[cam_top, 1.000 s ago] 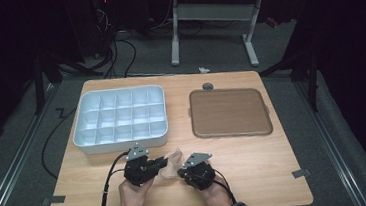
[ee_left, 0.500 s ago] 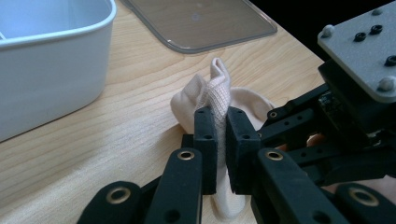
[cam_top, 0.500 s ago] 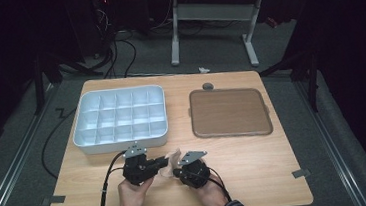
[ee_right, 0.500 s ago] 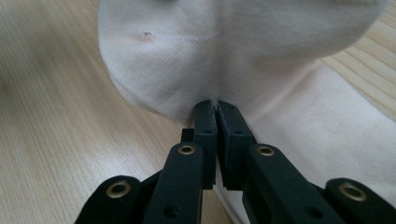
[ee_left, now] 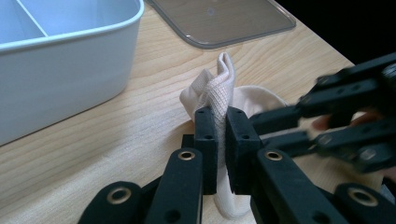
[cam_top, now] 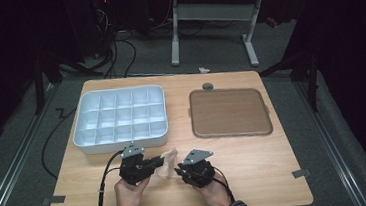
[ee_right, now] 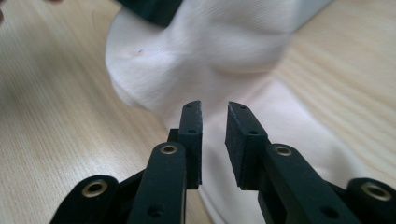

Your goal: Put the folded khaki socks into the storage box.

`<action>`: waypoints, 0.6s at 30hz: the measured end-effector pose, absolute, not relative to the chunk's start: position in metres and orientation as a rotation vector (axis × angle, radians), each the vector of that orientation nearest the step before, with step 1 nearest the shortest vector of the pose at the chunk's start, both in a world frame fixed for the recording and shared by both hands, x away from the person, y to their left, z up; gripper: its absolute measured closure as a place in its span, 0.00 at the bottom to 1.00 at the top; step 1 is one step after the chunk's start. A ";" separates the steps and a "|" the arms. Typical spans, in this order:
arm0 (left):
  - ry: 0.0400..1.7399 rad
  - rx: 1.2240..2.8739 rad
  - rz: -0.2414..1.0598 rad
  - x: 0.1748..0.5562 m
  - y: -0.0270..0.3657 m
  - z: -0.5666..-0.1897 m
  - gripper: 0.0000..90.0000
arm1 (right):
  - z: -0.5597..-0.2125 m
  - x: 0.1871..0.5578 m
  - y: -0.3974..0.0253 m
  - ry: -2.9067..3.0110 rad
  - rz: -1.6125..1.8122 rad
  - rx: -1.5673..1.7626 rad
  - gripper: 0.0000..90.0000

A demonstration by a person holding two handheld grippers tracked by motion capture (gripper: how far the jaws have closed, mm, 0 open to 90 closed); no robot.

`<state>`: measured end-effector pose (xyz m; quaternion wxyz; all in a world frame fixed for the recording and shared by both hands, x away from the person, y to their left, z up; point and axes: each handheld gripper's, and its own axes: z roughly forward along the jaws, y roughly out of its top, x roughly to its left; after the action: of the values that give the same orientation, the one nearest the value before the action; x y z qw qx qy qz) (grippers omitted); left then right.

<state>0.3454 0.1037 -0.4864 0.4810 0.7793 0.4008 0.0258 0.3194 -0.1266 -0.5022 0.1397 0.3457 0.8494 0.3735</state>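
Since a second ago, your two grippers are sitting a little closer together at the near edge of the worktop [cam_top: 277,165], and the cloth between them is staying put. You are pinching the cream sock [ee_left: 219,98] with your left gripper [ee_left: 222,135]: its fingers [ee_left: 205,140] are pressing a ribbed fold of the fabric between them, and the fold is standing upright above the tips. Your right gripper [ee_right: 215,140] is holding its fingers [ee_right: 191,140] slightly parted, with a narrow gap over the sock's smooth pale knit; whether they are touching the fabric, I cannot tell. No brand, label or writing is showing on anything. The sock is lying on the worktop just in front of the white compartment box [cam_top: 119,118], its body bunching between the two grippers. Well to the right, the brown tray [cam_top: 229,111] is resting flat on the worktop.
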 end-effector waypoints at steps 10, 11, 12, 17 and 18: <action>0.992 1.907 0.067 0.345 0.101 -0.487 0.94 | -0.494 0.315 -0.178 2.270 1.061 1.162 0.72; 0.992 1.907 0.067 0.345 0.101 -0.487 0.94 | -0.494 0.315 -0.178 2.270 1.061 1.162 0.72; 0.991 1.906 0.065 0.345 0.101 -0.487 0.94 | -0.495 0.314 -0.181 2.267 1.056 1.173 0.71; 0.989 1.906 0.068 0.344 0.099 -0.486 0.94 | -0.502 0.311 -0.185 2.278 1.026 1.211 0.70; 0.988 1.905 0.068 0.344 0.099 -0.486 0.94 | -0.505 0.311 -0.185 2.286 1.018 1.221 0.70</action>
<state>0.3438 0.0987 -0.4860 0.4770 0.7799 0.4043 0.0279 0.3115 -0.1854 -0.5046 0.1776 0.4314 0.8080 0.3599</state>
